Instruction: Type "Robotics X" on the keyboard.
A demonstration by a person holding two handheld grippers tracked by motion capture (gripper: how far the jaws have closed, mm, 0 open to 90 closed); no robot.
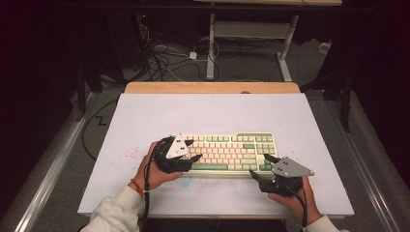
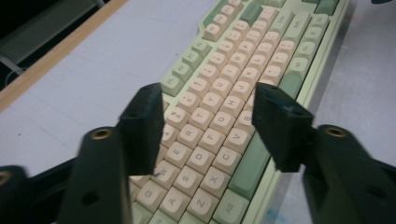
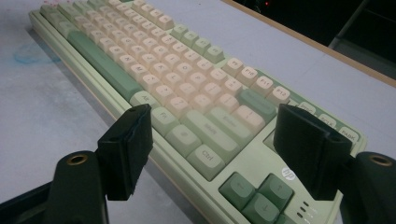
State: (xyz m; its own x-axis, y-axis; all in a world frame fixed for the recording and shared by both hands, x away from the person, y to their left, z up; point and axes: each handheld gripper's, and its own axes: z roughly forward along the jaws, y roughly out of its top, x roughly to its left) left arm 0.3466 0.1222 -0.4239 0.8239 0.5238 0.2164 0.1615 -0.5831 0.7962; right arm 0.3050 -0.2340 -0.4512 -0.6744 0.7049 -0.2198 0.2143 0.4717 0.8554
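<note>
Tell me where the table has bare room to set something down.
Free: the wide stretch of white tabletop between the keyboard and the wooden far edge, plus the strip right of the keyboard. Crowded: the near edge, where the left tongs and right tongs flank the keyboard's ends.
</note>
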